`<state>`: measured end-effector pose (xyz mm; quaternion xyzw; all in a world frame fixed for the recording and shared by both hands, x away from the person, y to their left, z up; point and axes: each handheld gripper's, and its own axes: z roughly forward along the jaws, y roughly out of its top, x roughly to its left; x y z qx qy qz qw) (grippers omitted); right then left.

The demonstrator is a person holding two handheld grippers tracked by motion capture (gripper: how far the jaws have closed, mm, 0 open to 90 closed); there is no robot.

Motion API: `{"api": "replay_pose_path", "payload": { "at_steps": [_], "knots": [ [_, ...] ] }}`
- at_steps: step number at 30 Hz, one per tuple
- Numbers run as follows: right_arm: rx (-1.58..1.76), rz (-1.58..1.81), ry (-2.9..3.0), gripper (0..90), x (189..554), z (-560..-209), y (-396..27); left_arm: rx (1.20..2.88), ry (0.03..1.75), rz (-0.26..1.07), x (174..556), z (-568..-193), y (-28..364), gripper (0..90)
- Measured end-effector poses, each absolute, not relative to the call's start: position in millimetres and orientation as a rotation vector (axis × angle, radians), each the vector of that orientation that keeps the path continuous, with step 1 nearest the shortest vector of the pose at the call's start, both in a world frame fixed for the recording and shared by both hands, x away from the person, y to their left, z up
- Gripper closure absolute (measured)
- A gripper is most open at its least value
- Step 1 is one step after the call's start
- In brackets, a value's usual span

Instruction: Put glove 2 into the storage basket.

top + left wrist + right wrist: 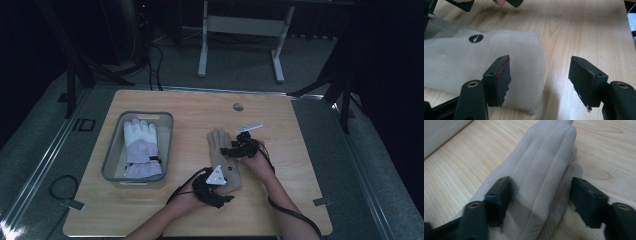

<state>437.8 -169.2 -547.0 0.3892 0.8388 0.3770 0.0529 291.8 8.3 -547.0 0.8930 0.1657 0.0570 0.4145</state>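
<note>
A beige glove [223, 157] lies flat on the wooden table, fingers pointing away from the person and cuff toward them. My left gripper [222, 192] is at the cuff end. In the left gripper view its jaws [540, 75] stand apart, one over the cuff corner of the glove [474, 62] and the other over bare wood. My right gripper [235, 149] is at the finger end. Its jaws [541, 195] straddle the fingers of the glove [544, 165], low over them and apart, with no visible squeeze on the fabric.
A grey bin [112, 150] at the left holds a white and lilac glove [141, 147]; the bin wall [441, 132] also appears beside the right gripper. A round grommet [238, 106] sits near the table's far edge. Bare wood lies to the right and front.
</note>
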Motion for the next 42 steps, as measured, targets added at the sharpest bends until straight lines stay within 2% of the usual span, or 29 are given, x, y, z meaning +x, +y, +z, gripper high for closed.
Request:
{"api": "replay_pose_path", "payload": {
  "at_steps": [4,7,12,15,25,28,32,42],
  "knots": [
    [1.159,1.166,2.581,59.3,436,-546,-170,2.272,0.42,0.16,293,-549,7,35.3],
    [1.141,1.153,2.581,64.4,433,-545,-168,2.286,0.418,0.166,294,-551,6,36.6],
    [1.138,1.121,2.567,67.3,431,-543,-165,2.317,0.393,0.183,294,-552,5,37.4],
    [1.123,1.11,2.549,69.1,429,-543,-163,2.35,0.381,0.225,294,-552,3,41.3],
    [1.052,1.049,2.539,70.1,425,-539,-157,2.409,0.393,0.348,294,-549,-3,63.7],
    [1.061,1.049,2.535,70.6,425,-538,-156,2.419,0.411,0.36,297,-547,-3,76.1],
    [1.078,1.071,2.526,71.1,425,-536,-157,2.417,0.433,0.336,300,-545,-2,80.0],
    [1.063,1.124,2.502,71.2,422,-520,-157,2.42,0.447,0.342,297,-534,3,81.3]
  ]
}}
